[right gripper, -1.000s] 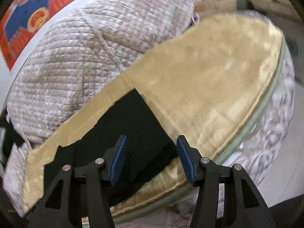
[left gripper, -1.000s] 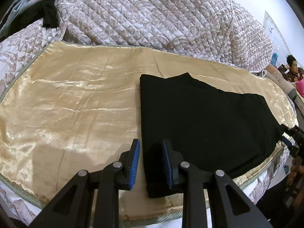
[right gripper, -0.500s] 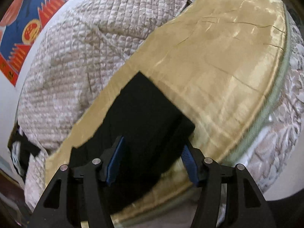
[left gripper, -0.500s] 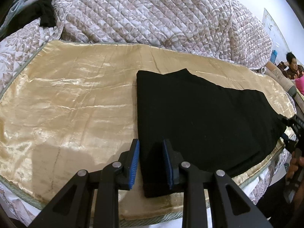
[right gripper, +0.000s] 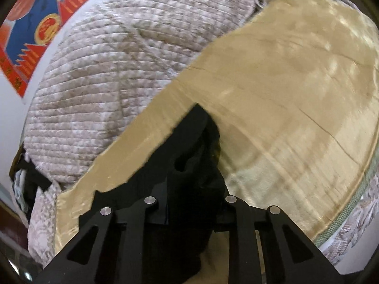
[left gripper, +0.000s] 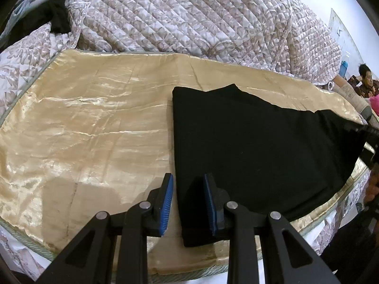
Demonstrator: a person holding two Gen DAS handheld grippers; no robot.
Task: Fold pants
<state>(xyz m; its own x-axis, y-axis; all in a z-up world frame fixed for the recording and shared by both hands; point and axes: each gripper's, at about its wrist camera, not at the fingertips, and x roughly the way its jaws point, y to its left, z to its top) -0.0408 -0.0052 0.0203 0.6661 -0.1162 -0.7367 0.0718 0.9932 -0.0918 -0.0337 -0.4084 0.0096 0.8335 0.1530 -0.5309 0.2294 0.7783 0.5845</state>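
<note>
The black pants (left gripper: 255, 151) lie flat on a gold satin sheet (left gripper: 94, 127) spread over the bed, stretching from just ahead of the left gripper (left gripper: 188, 203) away to the right. The left gripper's blue-padded fingers (left gripper: 167, 202) stand spread apart, with the near left corner of the pants lying between and below them; whether the pads touch the cloth cannot be told. The straight left edge of the pants runs forward from the left finger. In the right wrist view, the right gripper (right gripper: 189, 203) has its fingers pressed in on a bunched end of the pants (right gripper: 196, 165), and the dark cloth fills the gap and hides the pads. The cloth rises crumpled ahead of these fingers, and the rest trails off to their left across the sheet (right gripper: 296, 108). A quilted blanket (left gripper: 201, 16) is heaped beyond the sheet, ahead of both grippers.
</note>
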